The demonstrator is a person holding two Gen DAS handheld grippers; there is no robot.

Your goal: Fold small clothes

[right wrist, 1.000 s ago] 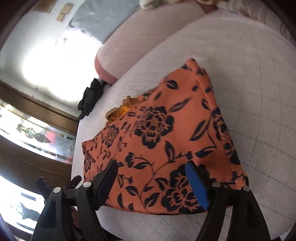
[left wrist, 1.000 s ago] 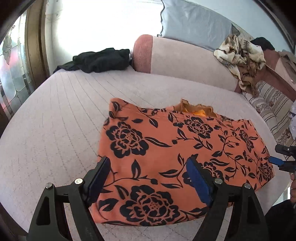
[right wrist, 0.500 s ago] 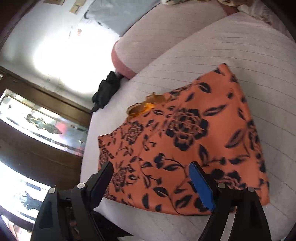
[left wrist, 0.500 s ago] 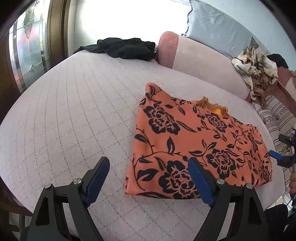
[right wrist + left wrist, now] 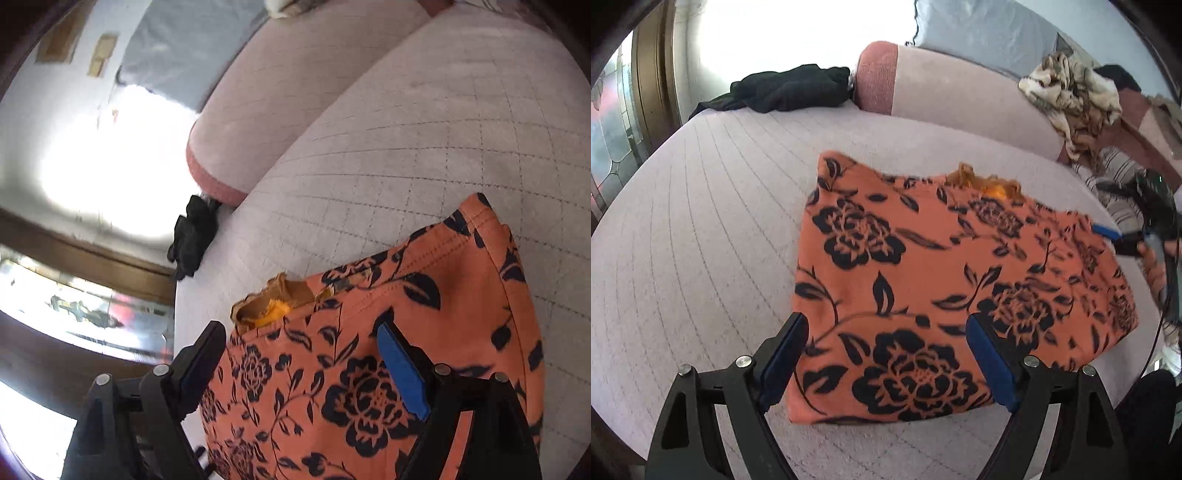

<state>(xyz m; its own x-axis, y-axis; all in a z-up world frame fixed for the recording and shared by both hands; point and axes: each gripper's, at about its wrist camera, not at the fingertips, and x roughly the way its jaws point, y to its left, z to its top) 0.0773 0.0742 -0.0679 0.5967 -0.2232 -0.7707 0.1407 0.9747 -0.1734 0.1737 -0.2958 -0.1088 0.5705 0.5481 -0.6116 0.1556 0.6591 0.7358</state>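
An orange garment with black flowers [image 5: 923,280] lies folded flat on the pale quilted bed [image 5: 701,240]. A bit of plain orange lining [image 5: 993,186] shows at its far edge. My left gripper [image 5: 886,354] is open and empty, just above the garment's near edge. My right gripper [image 5: 303,354] is open and empty, low over the garment [image 5: 369,369] by the orange lining [image 5: 273,310]. The right gripper also shows in the left wrist view [image 5: 1119,236] at the garment's right edge.
A black garment [image 5: 783,90] lies at the far left of the bed, by a pink bolster [image 5: 960,92]. A beige patterned cloth [image 5: 1075,96] is heaped at the back right. A grey pillow [image 5: 982,29] stands behind. A stained-glass window [image 5: 609,147] is at the left.
My left gripper has moved back in over the garment's near edge. My right gripper has moved forward and lower over the garment, near the lining. Both stay open.
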